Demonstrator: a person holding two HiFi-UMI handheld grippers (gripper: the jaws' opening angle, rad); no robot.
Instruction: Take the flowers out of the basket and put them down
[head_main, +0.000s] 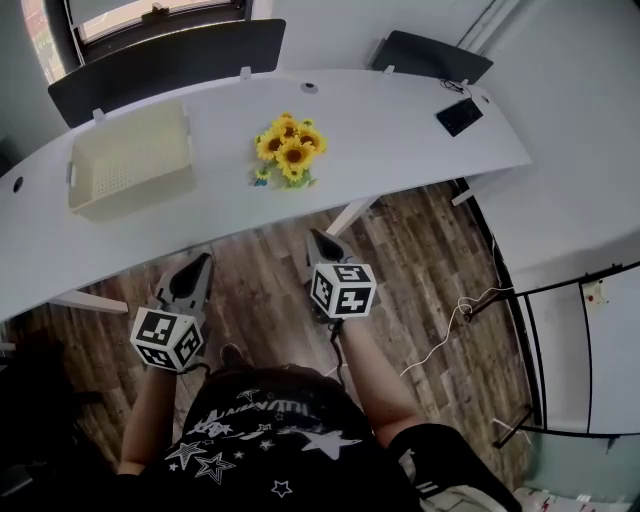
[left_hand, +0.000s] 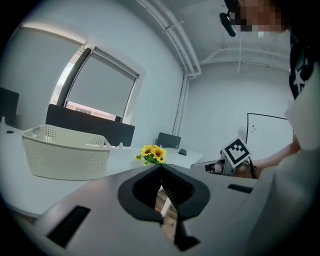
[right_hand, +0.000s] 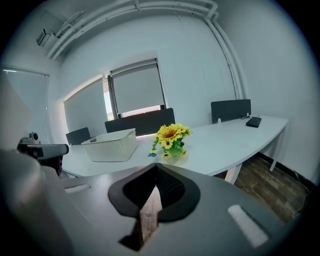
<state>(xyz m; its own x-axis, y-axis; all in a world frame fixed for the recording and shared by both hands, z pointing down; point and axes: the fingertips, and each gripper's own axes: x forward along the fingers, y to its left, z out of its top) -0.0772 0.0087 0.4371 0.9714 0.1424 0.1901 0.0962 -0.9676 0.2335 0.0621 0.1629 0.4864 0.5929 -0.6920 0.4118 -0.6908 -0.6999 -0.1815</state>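
A bunch of yellow sunflowers (head_main: 290, 150) stands on the white table (head_main: 400, 140), to the right of the cream perforated basket (head_main: 130, 160), which looks empty. Both grippers hang over the wooden floor, short of the table's near edge. My left gripper (head_main: 200, 262) is shut with nothing between its jaws. My right gripper (head_main: 318, 238) is shut too and empty. The left gripper view shows the basket (left_hand: 67, 152) with the sunflowers (left_hand: 153, 154) to its right. In the right gripper view the sunflowers (right_hand: 171, 139) stand straight ahead beside the basket (right_hand: 112, 144).
Dark chairs (head_main: 170, 60) stand behind the table. A black device (head_main: 459, 116) lies at the table's far right. White table legs (head_main: 350, 215) drop near the right gripper. A loose cable (head_main: 445, 335) lies on the wooden floor, and a black frame (head_main: 560, 350) stands at the right.
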